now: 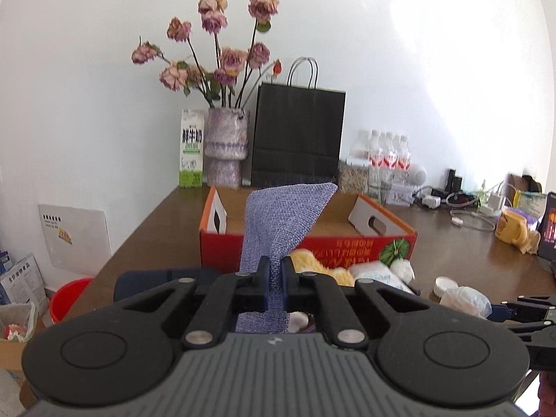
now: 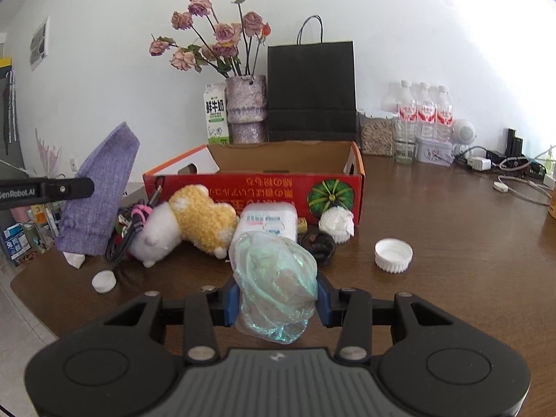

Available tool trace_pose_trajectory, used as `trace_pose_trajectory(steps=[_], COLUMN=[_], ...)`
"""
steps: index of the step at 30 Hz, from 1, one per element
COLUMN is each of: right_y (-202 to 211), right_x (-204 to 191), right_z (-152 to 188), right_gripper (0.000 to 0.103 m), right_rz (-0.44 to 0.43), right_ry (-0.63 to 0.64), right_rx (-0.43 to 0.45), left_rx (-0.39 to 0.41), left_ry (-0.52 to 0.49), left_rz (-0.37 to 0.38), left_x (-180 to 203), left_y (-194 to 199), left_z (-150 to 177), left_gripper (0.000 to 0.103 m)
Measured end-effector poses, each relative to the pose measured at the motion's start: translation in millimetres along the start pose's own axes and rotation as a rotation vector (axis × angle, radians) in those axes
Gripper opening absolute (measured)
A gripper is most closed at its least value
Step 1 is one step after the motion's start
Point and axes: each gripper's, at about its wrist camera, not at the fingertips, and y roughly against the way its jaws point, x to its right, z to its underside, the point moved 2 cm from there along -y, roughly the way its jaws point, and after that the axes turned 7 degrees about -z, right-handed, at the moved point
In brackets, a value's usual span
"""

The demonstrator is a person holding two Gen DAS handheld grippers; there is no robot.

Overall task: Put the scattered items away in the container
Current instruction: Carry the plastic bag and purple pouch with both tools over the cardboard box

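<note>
The left gripper [image 1: 274, 271] had its jaws pinched tight on a purple woven pouch [image 1: 283, 222], which stood up between the fingers and hung clear of the desk [image 1: 451, 243], its top corner reaching over the near wall of the red cardboard box [image 1: 347, 243]. The cloth looked coarse and lavender, with a gathered drawstring end showing in the right wrist view. The right gripper [image 2: 276, 300] gripped a crumpled iridescent plastic wrapper [image 2: 274, 278] between its blue pads, jaws partly spread around the bundle, above the desk's near edge. Beyond it, against the box's front wall, lay a yellow plush toy [image 2: 205, 219], a tissue pack [image 2: 269, 220], a black cable [image 2: 121, 243] and a white ridged cap [image 2: 393, 255]. The box stood open near the desk's middle.
</note>
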Motion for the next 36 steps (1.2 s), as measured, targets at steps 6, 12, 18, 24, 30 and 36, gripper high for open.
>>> trace_pose_trajectory(steps=[6, 12, 18, 24, 30, 36], right_y=[-10.6, -38.3, -83.7, -146.0, -198.2, -215.6], right_x=[-3.6, -3.1, 3.1, 23.6, 46.5, 44.5], right_z=[-29.7, -73.8, -119.0, -148.2, -149.5, -134.8], right_gripper=[0.041, 0.041, 0.041, 0.041, 0.041, 0.041], right_rz=[-0.023, -0.025, -0.009, 0.026, 0.049, 0.053], right_ry=[0.03, 0.041, 0.039, -0.013, -0.097, -0.061], right_rx=[0.07, 0.153, 0.199, 0.179, 0.129, 0.056], left_rx=[0.092, 0.133, 0.108, 0.021, -0.047, -0.171], left_ry=[0.011, 0.049, 0.099, 0.145, 0.187, 0.154], left_rz=[0.014, 0.042, 0.049, 0.037, -0.019, -0.01], left_x=[3.1, 11.9, 22.1, 28.3, 22.8, 25.4], left_y=[-3.8, -31.4, -85.9, -158.1, -218.9, -240.9], left_z=[-35.7, -69.5, -90.6, -92.2, -81.7, -59.8], left_gripper=[0.007, 0.007, 0.007, 0.007, 0.007, 0.007])
